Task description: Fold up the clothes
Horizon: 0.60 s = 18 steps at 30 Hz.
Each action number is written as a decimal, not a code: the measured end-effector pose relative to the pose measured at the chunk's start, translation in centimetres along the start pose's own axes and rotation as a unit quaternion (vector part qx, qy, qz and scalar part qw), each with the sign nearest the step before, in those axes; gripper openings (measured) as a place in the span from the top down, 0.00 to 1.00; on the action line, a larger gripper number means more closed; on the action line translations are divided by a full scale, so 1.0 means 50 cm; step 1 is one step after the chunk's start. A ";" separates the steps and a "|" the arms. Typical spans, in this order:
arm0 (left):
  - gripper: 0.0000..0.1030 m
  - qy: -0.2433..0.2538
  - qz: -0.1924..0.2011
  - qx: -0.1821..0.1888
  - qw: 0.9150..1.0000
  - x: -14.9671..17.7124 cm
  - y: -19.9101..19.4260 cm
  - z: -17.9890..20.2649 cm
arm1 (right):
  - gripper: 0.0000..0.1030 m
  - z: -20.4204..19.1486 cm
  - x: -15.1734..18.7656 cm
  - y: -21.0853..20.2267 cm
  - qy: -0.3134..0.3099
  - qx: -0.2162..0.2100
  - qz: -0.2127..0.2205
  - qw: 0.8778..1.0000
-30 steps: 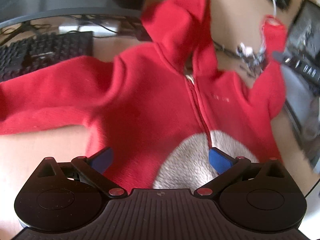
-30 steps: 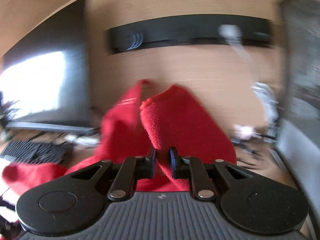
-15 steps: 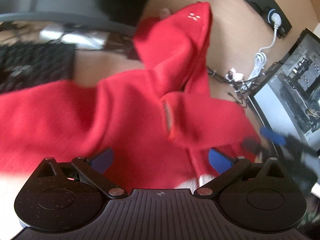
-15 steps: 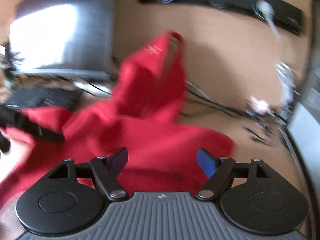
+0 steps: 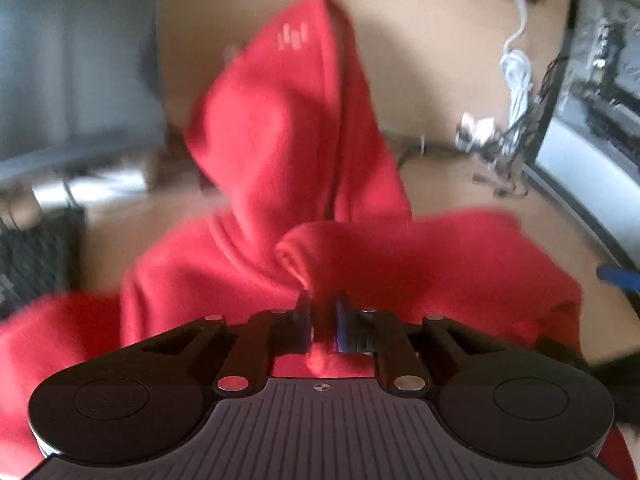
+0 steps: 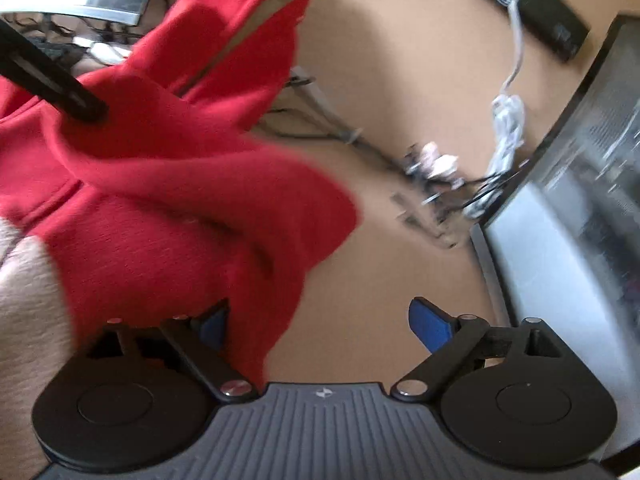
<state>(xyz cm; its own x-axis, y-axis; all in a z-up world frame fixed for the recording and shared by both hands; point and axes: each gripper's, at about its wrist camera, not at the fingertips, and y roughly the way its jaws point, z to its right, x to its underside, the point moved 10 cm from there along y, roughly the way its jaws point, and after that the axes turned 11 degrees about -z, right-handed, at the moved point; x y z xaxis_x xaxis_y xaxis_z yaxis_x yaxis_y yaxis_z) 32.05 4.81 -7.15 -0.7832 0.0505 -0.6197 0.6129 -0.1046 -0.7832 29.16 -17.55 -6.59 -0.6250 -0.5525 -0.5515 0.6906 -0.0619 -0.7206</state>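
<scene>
Since a second ago the left gripper has pinched shut on the red hoodie lying on the desk, while the right gripper has just been opening, its folded sleeve draped loose over one finger.

hoodie on desk | cable bundle right of it

Left tool has just clamped shut (view blurred, seemingly on fabric); right tool has just been opening.
</scene>
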 end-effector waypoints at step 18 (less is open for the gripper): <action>0.25 -0.122 -0.050 0.118 0.984 0.074 -0.004 -0.053 | 0.00 -0.044 -0.012 -0.041 -0.018 -0.023 0.023 0.999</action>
<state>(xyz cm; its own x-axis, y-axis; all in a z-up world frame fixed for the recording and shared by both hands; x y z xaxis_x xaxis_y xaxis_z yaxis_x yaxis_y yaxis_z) 29.30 7.63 -9.41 -0.8578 -0.1657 -0.4866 0.5128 -0.3408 -0.7879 27.30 -15.25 -5.72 -0.5785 -0.5841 -0.5693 0.7000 0.0028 -0.7141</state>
